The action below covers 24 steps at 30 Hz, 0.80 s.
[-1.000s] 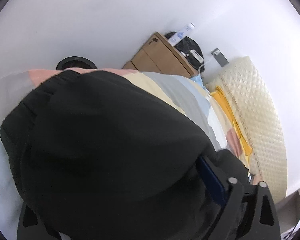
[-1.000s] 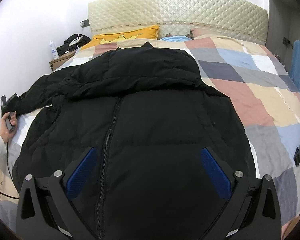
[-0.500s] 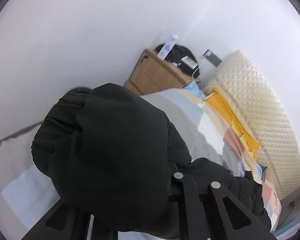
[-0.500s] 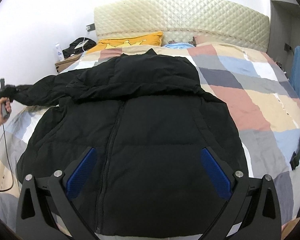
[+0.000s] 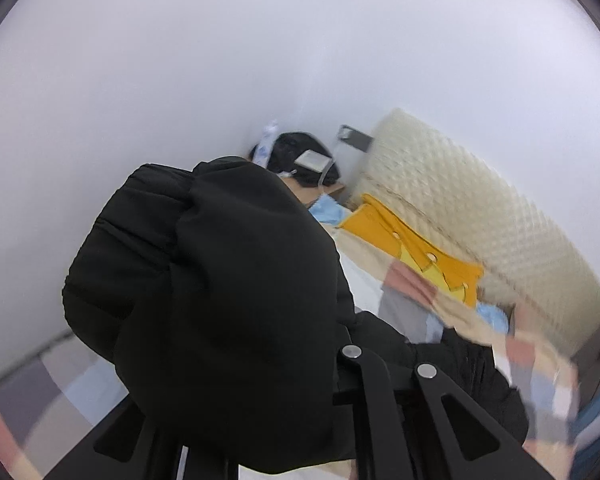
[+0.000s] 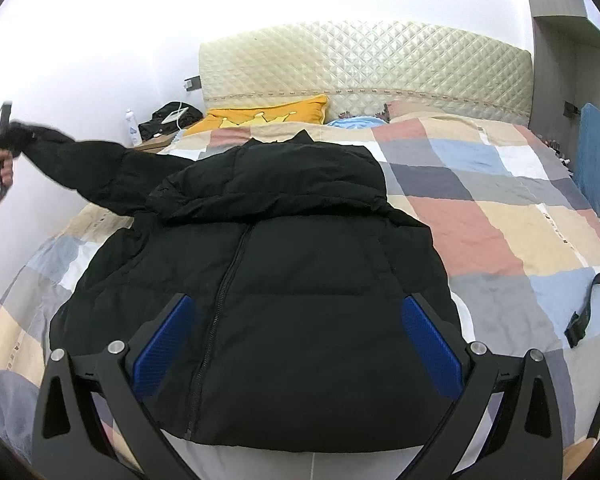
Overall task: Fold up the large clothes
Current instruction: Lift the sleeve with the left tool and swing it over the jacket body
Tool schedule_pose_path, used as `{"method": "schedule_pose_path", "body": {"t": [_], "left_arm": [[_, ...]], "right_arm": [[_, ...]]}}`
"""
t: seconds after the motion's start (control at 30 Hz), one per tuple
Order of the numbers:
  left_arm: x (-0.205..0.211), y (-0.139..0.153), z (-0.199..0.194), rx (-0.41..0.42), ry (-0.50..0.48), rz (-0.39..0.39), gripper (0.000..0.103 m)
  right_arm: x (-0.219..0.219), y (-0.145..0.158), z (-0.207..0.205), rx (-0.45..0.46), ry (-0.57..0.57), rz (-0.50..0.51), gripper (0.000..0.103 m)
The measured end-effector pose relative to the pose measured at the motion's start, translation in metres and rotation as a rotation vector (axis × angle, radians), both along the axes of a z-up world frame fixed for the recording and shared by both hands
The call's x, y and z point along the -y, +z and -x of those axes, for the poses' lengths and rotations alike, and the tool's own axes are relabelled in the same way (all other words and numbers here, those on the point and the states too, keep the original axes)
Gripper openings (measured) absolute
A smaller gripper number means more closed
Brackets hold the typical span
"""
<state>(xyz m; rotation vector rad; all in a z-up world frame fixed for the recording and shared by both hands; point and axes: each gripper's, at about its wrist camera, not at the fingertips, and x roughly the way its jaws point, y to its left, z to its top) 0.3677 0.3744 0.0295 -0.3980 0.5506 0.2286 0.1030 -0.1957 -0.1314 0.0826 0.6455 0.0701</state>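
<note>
A black puffer jacket [image 6: 284,280] lies front-up on the checked bedspread [image 6: 500,224], zipper closed, hood toward the headboard. My left gripper [image 6: 0,136] is shut on the jacket's left sleeve cuff [image 5: 204,292] and holds it lifted off the bed at the far left; the sleeve [image 6: 100,164] stretches up from the shoulder. In the left wrist view the cuff hides the fingertips. My right gripper [image 6: 296,344] is open with blue pads [image 6: 428,344], above the jacket's hem, holding nothing.
A cream quilted headboard [image 6: 364,64] and a yellow pillow [image 6: 268,114] are at the far end. A wooden nightstand [image 6: 156,142] with a bottle and a black bag stands at left. A black strap [image 6: 596,304] lies at the bed's right edge.
My left gripper has raised the sleeve cuff from the bed's left side up into the air. The right gripper has barely moved.
</note>
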Motion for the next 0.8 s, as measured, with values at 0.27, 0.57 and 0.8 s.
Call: {"method": "schedule_pose_path", "body": {"t": [0.27, 0.57, 0.8], "left_arm": [[0.126, 0.076, 0.024, 0.126, -0.118, -0.078, 0.013], [0.289, 0.125, 0.029, 0.175, -0.297, -0.112, 0.013], [0.401, 0.113, 0.001, 0.137, -0.357, -0.247, 0.013]], "right_arm": [[0.026, 0.002, 0.012, 0.027, 0.007, -0.046, 0.103], [0.021, 0.004, 0.032, 0.063, 0.075, 0.024, 0.103], [0.041, 0.004, 0.024, 0.055, 0.049, -0.02, 0.103]]}}
